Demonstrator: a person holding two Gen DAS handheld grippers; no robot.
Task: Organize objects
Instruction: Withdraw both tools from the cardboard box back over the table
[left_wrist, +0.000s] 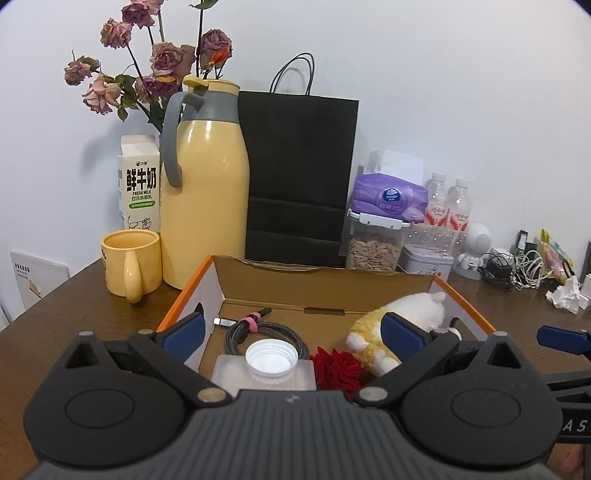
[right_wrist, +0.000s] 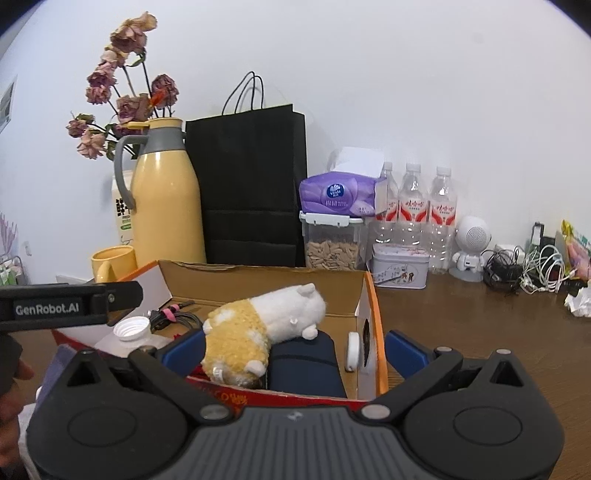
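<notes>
An open cardboard box (left_wrist: 332, 284) with orange rims stands on the brown table. It holds a yellow and white plush toy (left_wrist: 406, 317), a coiled grey cable (left_wrist: 266, 332), a red fabric flower (left_wrist: 338, 369) and a clear square bottle with a white open neck (left_wrist: 271, 356). My left gripper (left_wrist: 291, 332) is open and empty, just above the box's near side. In the right wrist view the box (right_wrist: 258, 280) shows the plush toy (right_wrist: 266, 325), a dark blue case (right_wrist: 306, 369) and a white disc (right_wrist: 352, 350). My right gripper (right_wrist: 295, 350) is open, straddling the box's right wall.
Behind the box stand a yellow mug (left_wrist: 131, 262), a yellow thermos (left_wrist: 205, 184), a milk carton (left_wrist: 139, 184), dried roses, a black paper bag (left_wrist: 299, 177), a seed jar (left_wrist: 373, 251), tissues, a tin (right_wrist: 400, 266), water bottles (right_wrist: 424, 210), a white speaker and tangled cables (right_wrist: 524, 269).
</notes>
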